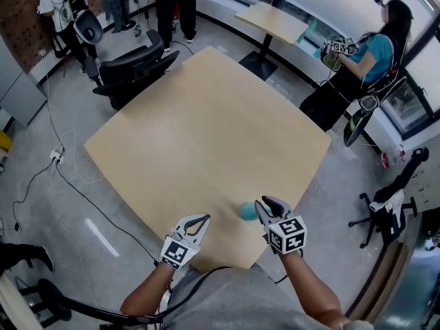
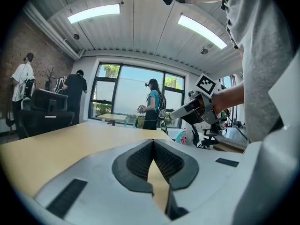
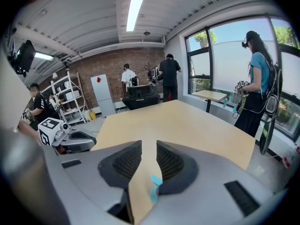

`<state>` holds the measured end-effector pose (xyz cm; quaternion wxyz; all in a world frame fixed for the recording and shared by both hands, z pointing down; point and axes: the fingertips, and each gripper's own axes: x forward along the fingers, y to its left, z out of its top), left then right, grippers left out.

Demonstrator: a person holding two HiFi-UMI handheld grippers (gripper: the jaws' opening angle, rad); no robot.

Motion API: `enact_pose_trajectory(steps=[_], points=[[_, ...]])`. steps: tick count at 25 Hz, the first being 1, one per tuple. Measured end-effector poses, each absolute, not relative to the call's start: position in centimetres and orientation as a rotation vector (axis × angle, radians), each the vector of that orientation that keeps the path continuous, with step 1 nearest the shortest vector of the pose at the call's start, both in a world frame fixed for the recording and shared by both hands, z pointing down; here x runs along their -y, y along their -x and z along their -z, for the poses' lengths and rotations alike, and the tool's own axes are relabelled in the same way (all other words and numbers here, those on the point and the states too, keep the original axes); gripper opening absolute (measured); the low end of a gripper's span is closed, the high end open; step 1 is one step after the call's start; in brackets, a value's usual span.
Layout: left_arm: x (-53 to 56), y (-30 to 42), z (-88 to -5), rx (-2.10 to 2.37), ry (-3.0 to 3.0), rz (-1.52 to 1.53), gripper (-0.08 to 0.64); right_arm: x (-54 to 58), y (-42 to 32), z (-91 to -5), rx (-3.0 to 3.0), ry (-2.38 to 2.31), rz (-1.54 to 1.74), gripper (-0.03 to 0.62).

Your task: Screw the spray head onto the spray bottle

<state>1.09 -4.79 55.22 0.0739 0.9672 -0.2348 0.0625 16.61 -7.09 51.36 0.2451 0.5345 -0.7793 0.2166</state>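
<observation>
- Broadly, the worktop [image 1: 206, 129] spreads pale and wide ahead of the left tool [image 1: 205, 218] and the right tool [image 1: 267, 203], which hang over its near edge.
- Far past the left tool's tip, a chair [image 1: 134, 67] stands at the worktop's far corner.
- Far ahead and to the right of the right tool, a person [image 1: 371, 53] sits by the window.
- Left tool: clenched, its pads meeting at the tips with nothing between them, pointing nearly level.
- Right tool: released, tilted downward, its jaws partly apart and bare worktop showing through the gap.
- Teal piece [image 1: 247, 212]: just left of the right tool's tips and too blurred to tell bottle from head. In the right gripper view a sliver [image 3: 153, 186] shows low in the gap beside the right-hand jaw. Whether it touches the jaw cannot be told.
</observation>
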Motion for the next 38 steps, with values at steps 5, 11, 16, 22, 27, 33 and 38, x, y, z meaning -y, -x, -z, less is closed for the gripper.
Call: enact_pose_trajectory(steps=[5, 11, 16, 22, 27, 33, 38], points=[[5.2, -1.4, -54.8, 0.705, -2.912, -0.175, 0.005, 7.4, -16.9, -51.0, 2.126, -1.48, -0.579, 0.101], [5.2, -2.4, -54.6, 0.69, -2.926, -0.181, 0.005, 7.0, -18.4, -50.5, 2.122, -1.536, -0.573, 0.096], [5.1, -3.0, -54.6, 0.669, -2.932, -0.197, 0.005, 6.4, -19.1, -50.7, 2.119, -1.57, -0.597, 0.074], [4.9, -3.5, -55.3, 0.664, -2.927, -0.22, 0.005, 6.0, -19.3, -52.0, 2.123, -1.583, -0.664, 0.055], [5.3, -3.5, -54.5, 0.673, -2.931, -0.206, 0.005, 6.8, -18.8, -51.3, 2.147, -1.601, -0.67, 0.044], [5.9, -3.4, -53.4, 0.695, -2.946, -0.181, 0.005, 7.5, -18.4, -49.6, 2.179, -1.626, -0.625, 0.034], [5.2, -3.0, -52.6, 0.723, -2.949, -0.16, 0.005, 6.2, -18.5, -49.3, 2.185, -1.641, -0.625, 0.032]])
